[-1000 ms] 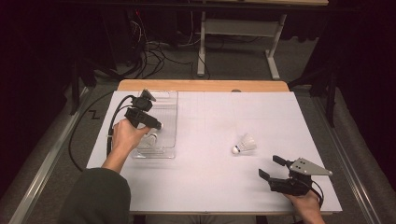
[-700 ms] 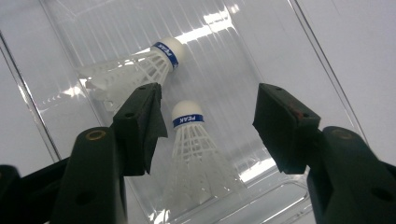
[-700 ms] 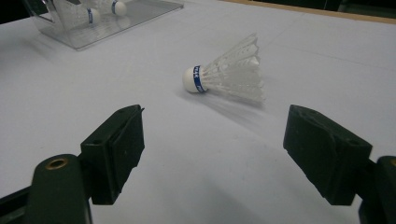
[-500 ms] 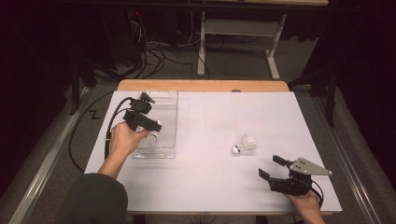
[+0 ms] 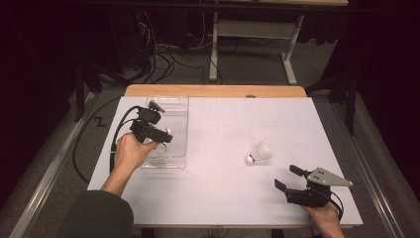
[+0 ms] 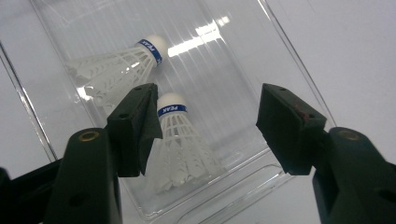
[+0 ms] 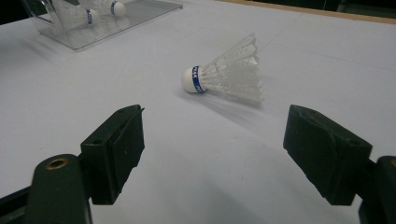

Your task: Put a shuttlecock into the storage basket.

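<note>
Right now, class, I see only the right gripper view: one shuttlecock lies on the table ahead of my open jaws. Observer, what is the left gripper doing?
Observer: The left gripper hangs over the clear box. Its jaws are open and have just been opening, and the pads press on nothing.
Operator: What is in that box?
Observer: Two shuttlecocks. The nearer shuttlecock lies beneath the jaws, and the farther shuttlecock lies beyond it.
Operator: How do they lie?
Observer: Both are on their sides, with their blue-banded corks pointing roughly the same way.
</note>
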Available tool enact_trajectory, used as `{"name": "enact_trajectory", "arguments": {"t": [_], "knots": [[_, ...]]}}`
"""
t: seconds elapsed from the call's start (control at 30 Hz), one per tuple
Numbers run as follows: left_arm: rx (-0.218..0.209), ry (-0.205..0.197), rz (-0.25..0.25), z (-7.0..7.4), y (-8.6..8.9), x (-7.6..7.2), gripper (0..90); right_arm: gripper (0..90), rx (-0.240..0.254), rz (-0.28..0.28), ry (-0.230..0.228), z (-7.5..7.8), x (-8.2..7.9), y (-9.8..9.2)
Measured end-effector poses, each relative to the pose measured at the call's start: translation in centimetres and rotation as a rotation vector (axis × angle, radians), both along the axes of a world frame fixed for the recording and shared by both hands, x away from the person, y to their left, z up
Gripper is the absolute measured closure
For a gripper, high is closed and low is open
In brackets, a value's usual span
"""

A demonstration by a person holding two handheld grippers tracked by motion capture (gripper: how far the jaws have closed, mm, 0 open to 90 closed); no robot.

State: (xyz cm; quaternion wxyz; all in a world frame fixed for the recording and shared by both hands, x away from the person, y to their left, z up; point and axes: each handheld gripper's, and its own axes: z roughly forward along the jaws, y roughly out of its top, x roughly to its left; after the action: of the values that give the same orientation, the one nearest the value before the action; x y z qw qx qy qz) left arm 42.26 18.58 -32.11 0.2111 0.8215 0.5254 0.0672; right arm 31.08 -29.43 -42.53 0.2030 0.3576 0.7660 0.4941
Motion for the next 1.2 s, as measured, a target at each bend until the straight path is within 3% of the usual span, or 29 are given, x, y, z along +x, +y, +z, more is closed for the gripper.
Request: {"name": "enact_trajectory", "arguments": {"t": [0.6,1.2], "knots": [[-0.028,-0.005,-0.039,-0.4,-0.8,-1.5,41.2,20.8,-0.002,0.000,0.000,0.0,0.0,0.0],[-0.044,-0.031,-0.092,0.1,-1.9,-3.2,39.5,20.8,0.005,-0.012,0.007,0.0,0.1,0.0]]}}
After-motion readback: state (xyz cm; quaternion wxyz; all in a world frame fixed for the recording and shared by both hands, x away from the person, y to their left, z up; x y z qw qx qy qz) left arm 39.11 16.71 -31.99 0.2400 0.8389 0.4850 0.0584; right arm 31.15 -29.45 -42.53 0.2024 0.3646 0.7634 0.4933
